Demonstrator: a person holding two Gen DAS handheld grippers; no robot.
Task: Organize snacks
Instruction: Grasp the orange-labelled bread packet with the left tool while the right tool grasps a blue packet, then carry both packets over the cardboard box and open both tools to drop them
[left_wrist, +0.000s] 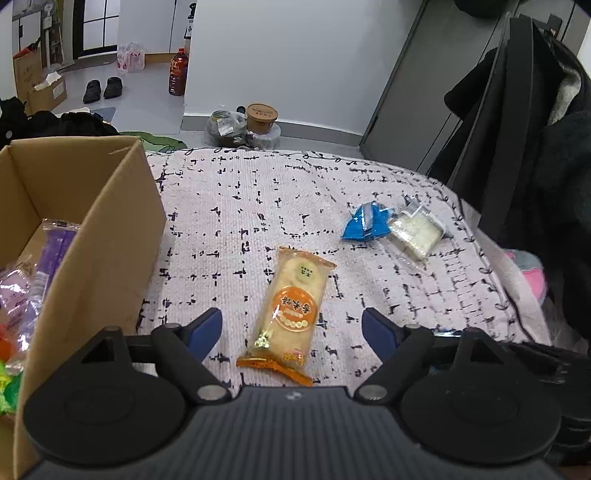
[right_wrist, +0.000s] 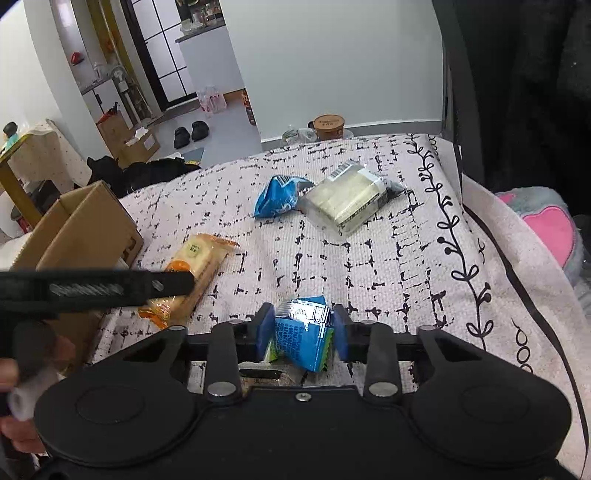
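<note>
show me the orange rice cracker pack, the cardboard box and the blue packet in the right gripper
orange rice cracker pack (left_wrist: 291, 310): left wrist view, on its round orange label
cardboard box (left_wrist: 99, 236): left wrist view, on its bare outer side wall
blue packet (right_wrist: 301, 334): right wrist view, on its blue front, between the closed fingers

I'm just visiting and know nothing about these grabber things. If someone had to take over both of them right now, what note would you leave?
Left gripper: open, hovering over the orange rice-cracker packet, which lies flat on the patterned cloth.
Right gripper: shut on a small blue snack packet, held just above the cloth.
Cardboard box: at the left, already holding several snacks, including a purple packet.
Left to do: box the held blue packet and the orange packet, then the other blue packet and the clear-wrapped white snack lying side by side farther back.
</note>
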